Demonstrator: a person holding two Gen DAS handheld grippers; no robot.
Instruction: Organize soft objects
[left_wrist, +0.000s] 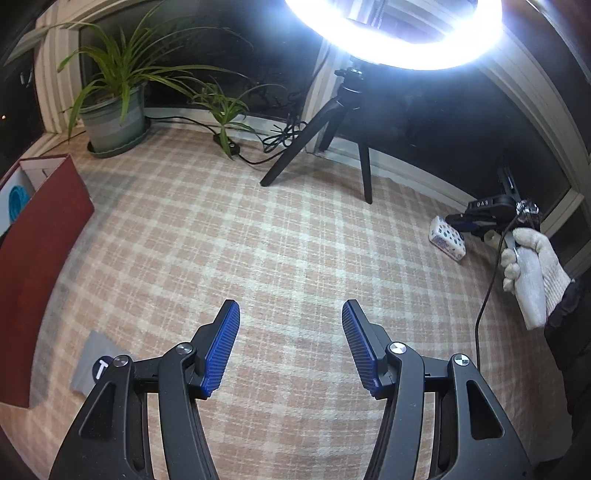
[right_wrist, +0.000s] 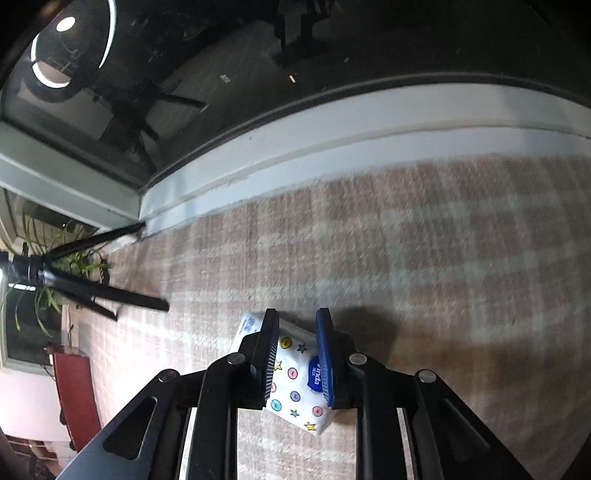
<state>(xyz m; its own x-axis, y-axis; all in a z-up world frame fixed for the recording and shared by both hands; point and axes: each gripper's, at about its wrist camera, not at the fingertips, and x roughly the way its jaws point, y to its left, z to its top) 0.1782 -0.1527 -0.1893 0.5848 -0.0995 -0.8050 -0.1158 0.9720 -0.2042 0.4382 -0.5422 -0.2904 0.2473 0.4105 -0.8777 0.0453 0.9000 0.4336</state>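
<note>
Tissue pack (right_wrist: 295, 384) pinched between right gripper (right_wrist: 297, 354) pads, on plaid cloth (right_wrist: 443, 277). Left gripper (left_wrist: 291, 347) spread, empty

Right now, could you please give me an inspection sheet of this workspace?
Surface: plaid cloth, flat.
Job's things: tissue pack on the cloth near the window frame; red box open at the left edge.
Clutter: grey card beside the box.
Grippers: left claw open, holding nothing; right claw shut on the tissue pack, in a gloved hand.
Cables: black cable hanging from the right claw; coiled lead by the tripod.
Surroundings: ring light, potted plant.
</note>
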